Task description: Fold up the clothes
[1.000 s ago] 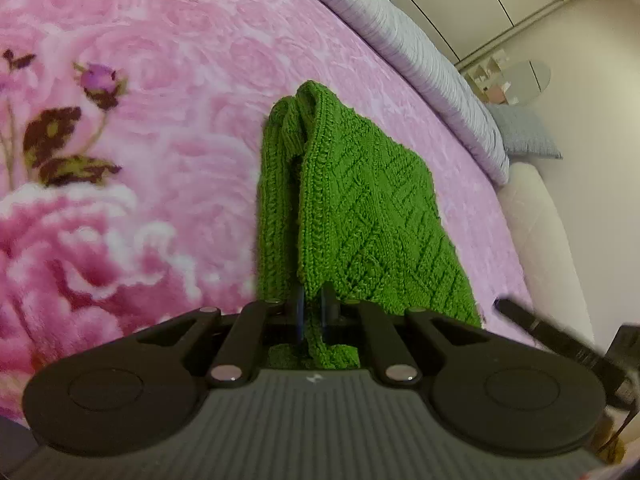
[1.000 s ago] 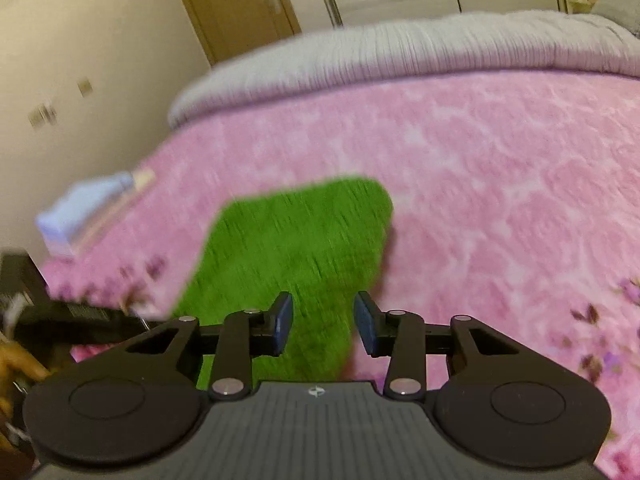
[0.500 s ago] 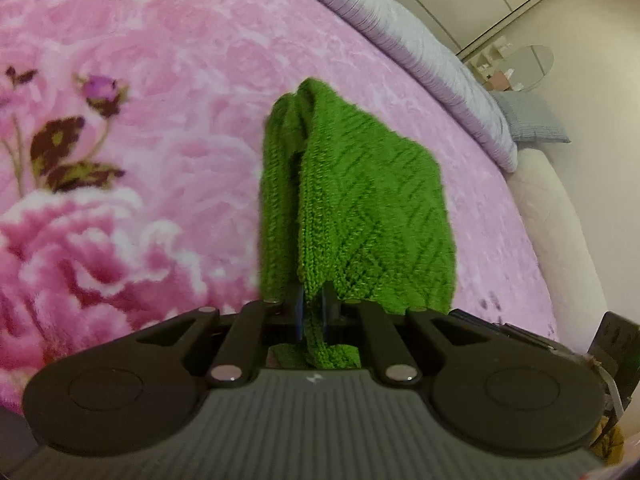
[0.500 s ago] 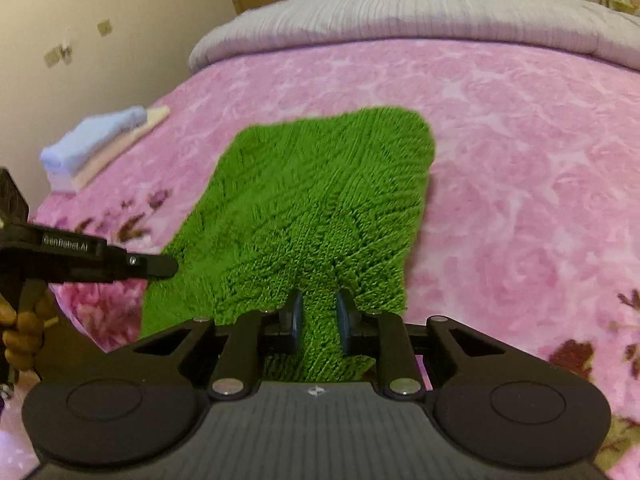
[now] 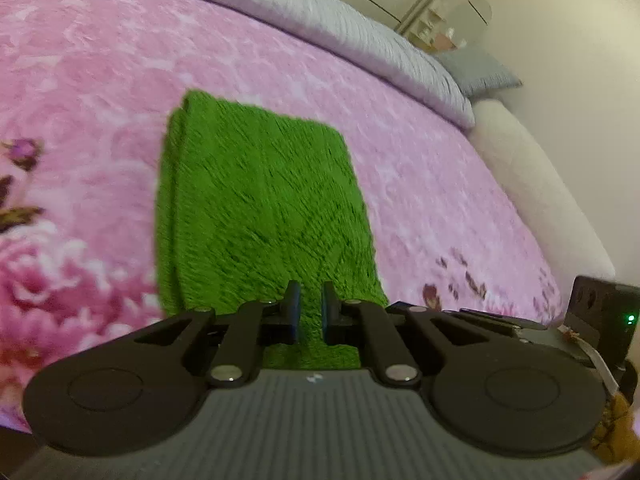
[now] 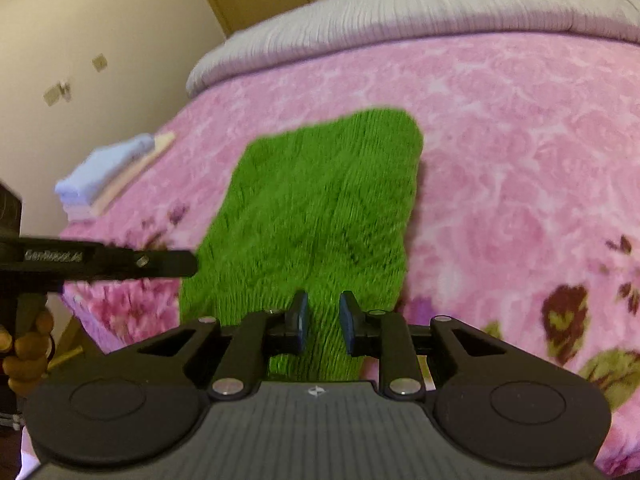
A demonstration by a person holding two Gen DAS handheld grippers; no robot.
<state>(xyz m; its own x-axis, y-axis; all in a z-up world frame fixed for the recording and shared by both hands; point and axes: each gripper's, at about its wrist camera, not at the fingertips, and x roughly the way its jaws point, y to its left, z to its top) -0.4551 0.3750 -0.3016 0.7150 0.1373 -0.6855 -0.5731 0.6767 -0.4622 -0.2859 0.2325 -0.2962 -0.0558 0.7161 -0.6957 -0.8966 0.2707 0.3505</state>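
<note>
While the left gripper (image 5: 310, 312) pinches the near edge of the green knit (image 5: 260, 208) with its jaws almost together, the right gripper (image 6: 323, 320) has just been closing its jaws and now clamps that same edge further along, with fabric between its pads. The knit lies folded flat on the pink floral blanket (image 5: 80, 60), with a grey quilt (image 5: 320, 12) beyond it; a stack of pale folded clothes (image 6: 104, 168) sits near the blanket's edge
</note>
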